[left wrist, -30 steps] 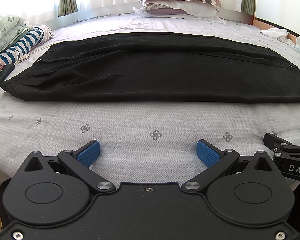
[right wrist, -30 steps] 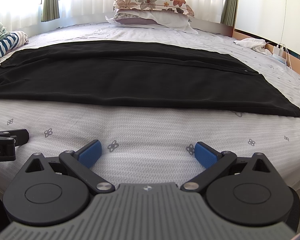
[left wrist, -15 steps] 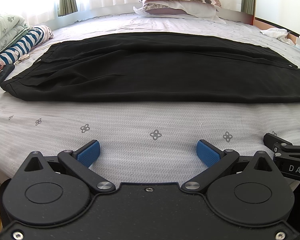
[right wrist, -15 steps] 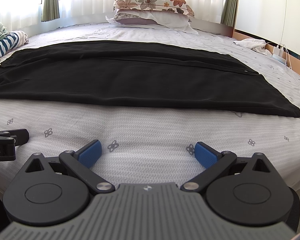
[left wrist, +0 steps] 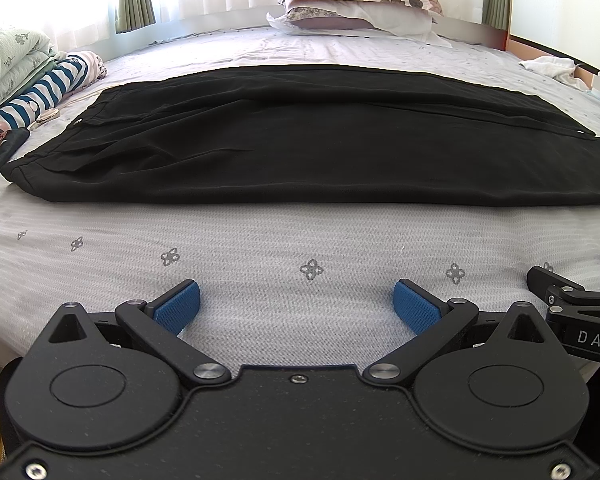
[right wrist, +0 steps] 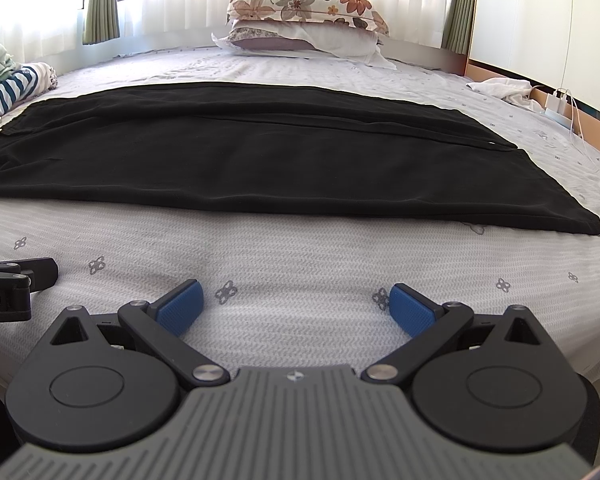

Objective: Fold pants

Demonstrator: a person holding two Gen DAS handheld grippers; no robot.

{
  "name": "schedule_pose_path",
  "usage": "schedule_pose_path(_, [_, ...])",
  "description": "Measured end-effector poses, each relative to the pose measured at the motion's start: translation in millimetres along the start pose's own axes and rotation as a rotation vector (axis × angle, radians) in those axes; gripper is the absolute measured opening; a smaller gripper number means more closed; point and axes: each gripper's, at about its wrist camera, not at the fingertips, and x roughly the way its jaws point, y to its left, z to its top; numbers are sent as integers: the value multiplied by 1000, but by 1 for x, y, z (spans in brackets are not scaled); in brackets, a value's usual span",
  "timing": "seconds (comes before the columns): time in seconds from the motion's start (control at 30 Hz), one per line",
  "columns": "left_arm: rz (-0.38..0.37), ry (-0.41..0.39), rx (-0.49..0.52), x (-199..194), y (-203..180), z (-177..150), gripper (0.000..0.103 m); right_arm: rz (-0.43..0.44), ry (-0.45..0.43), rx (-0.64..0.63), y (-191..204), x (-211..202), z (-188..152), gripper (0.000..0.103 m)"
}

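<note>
Black pants (left wrist: 300,140) lie flat across the bed, folded lengthwise, waistband at the left and leg hems at the right; they also show in the right wrist view (right wrist: 260,156). My left gripper (left wrist: 298,308) is open and empty, low over the sheet in front of the pants' near edge. My right gripper (right wrist: 296,306) is open and empty too, beside it toward the hem end. Each gripper's tip shows at the edge of the other's view.
The bed (left wrist: 300,240) has a white patterned sheet. Stacked pillows (left wrist: 360,4) lie at the head. Folded quilt and striped clothes (left wrist: 40,84) sit at the far left. A white cloth (right wrist: 500,88) and cables lie at the right edge.
</note>
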Motion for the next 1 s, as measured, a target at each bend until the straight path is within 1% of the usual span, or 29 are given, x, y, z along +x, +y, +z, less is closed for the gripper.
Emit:
schedule_pose_path(0.37, [0,3,4,0,0,0,103,1,-2,6,-2,0,0,103])
schedule_pose_path(0.5, [-16,39,-11,1,6,7,103,15,-8,15,-9,-2,2,103])
schedule_pose_path(0.6, [-12,72,-14,3,17,24,103,22,-4,8,-13,-7,12,103])
schedule_pose_path(0.63, [4,73,-16,4,23,30,103,9,-16,13,-16,-8,15,103])
schedule_pose_path(0.7, [48,41,-32,1,37,43,103,-44,-73,16,-29,-10,24,103])
schedule_pose_path(0.73, [59,30,-51,2,48,50,103,-69,-86,16,-37,-10,28,103])
schedule_pose_path(0.8, [72,21,-116,7,75,66,103,-88,-72,27,-54,-5,37,103])
schedule_pose_path(0.83, [79,15,-153,9,89,72,103,-85,-61,52,-65,-2,40,103])
schedule_pose_path(0.9, [93,8,-228,14,118,82,103,-59,-28,137,-90,6,44,103])
schedule_pose_path(1.0, [143,1,-327,22,163,91,103,-42,8,311,-137,15,45,103])
